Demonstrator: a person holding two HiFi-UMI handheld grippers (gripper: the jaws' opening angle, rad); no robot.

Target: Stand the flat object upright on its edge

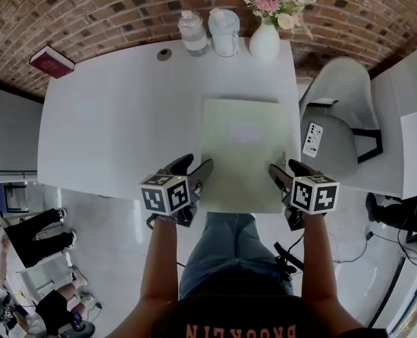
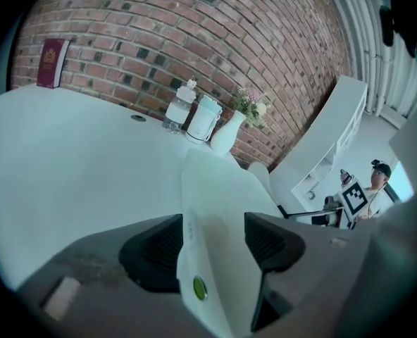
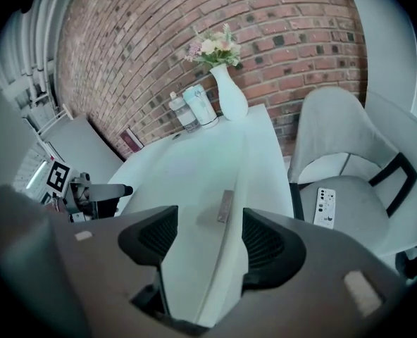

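Likely an office or studio room; bare brick wall (image 1: 124, 5); long white surface (image 1: 110, 118); padded chair (image 1: 335, 129); vase of flowers (image 1: 265, 39).

Pale green folder (image 1: 240, 171), white table (image 1: 124, 125), red-brick wall (image 1: 89, 13)

Smooth matt white table (image 1: 124, 118), pale green folder (image 1: 240, 160) perhaps plastic; rough brick wall (image 1: 110, 5)

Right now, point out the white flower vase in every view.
Head view: the vase stands at the top, slightly right of centre.
Left gripper view: just above the middle.
Right gripper view: upper centre.
Shared landmark: the lidded jar sits just left of it in all three.
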